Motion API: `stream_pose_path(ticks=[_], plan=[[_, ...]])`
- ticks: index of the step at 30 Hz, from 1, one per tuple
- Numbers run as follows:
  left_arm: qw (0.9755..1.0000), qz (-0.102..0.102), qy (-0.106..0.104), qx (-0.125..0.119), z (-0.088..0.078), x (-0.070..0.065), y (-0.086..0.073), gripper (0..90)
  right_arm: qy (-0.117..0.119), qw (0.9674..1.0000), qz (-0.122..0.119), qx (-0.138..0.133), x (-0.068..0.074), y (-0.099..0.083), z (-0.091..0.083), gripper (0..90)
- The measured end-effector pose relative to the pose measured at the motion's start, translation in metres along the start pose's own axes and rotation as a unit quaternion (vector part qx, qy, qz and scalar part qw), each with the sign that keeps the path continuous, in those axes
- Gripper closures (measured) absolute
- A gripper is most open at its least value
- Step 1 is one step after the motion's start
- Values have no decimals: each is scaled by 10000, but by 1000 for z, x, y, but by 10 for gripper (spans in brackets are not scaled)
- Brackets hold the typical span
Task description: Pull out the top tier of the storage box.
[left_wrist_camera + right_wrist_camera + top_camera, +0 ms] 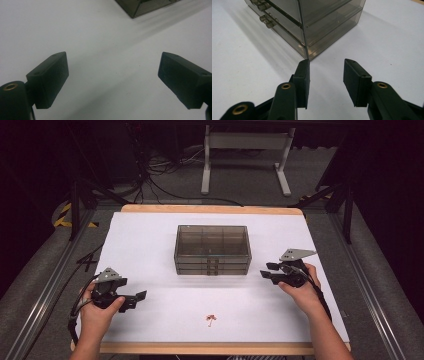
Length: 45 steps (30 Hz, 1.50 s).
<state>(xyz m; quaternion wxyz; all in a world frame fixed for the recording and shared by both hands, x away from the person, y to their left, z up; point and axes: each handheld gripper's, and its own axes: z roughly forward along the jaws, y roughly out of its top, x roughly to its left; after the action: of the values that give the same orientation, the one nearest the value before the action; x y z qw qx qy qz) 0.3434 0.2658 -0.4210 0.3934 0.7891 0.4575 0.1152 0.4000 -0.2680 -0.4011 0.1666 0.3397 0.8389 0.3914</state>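
Note:
A smoky clear drawer box [212,250] stands in the middle of the white table top [150,235], its small knobs [265,21] facing the near side. A tiny reddish object [211,318] lies near the front edge. My left gripper [140,299] hovers at the front left, open and empty, its jaws wide apart [113,80]. My right gripper [266,270] is at the right, just off the box's near right corner [307,53], open with nothing between the jaws [326,80].
The table top has wooden edges [210,209] at back and front. A white frame stand [245,155] and cables [150,170] lie on the floor beyond. Metal rails [45,285] run along both sides.

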Motion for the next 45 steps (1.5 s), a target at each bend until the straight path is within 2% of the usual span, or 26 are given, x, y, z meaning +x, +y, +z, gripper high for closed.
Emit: stream_pose_path(ticks=[3, 6, 17, 21, 25, 31, 34, 36, 39, 43, 45], plan=[[10000, 28, 24, 60, 0, 0, 1, 104, 1, 9999, -103, -92, -1, 0, -2, 564], [9999, 48, 31, 105, 0, 0, 1, 104, 72, 9999, -122, -33, -2, -1, -3, 559], [9999, 35, 47, 92, 1, 1, 2, 102, 74, 9995, -291, -110, 3, -1, -6, 556], [9999, 55, 48, 101, 4, 1, 4, 103, 0, 9990, -392, -197, 6, -4, -6, 543], [9999, 30, 123, -23, 5, 1, 7, 107, -92, 9983, -491, -309, 8, -8, -5, 530], [9998, -35, 133, -114, 7, 3, 10, 113, -303, 9957, -738, -474, 16, -13, -5, 522], [9998, -41, 119, -126, 10, 3, 12, 113, -530, 9929, -897, -574, 21, -16, -6, 517], [9996, -72, 205, -171, 11, 2, 14, 113, -652, 9908, -1001, -644, 23, -18, -7, 518], [9994, -117, 243, -216, 12, 3, 15, 114, -797, 9884, -1113, -649, 27, -21, -6, 512], [9993, -136, 240, -242, 13, 3, 17, 116, -868, 9870, -1190, -639, 30, -24, -4, 511], [9993, -114, 254, -236, 15, 3, 17, 116, -989, 9846, -1313, -593, 34, -25, -2, 512]])
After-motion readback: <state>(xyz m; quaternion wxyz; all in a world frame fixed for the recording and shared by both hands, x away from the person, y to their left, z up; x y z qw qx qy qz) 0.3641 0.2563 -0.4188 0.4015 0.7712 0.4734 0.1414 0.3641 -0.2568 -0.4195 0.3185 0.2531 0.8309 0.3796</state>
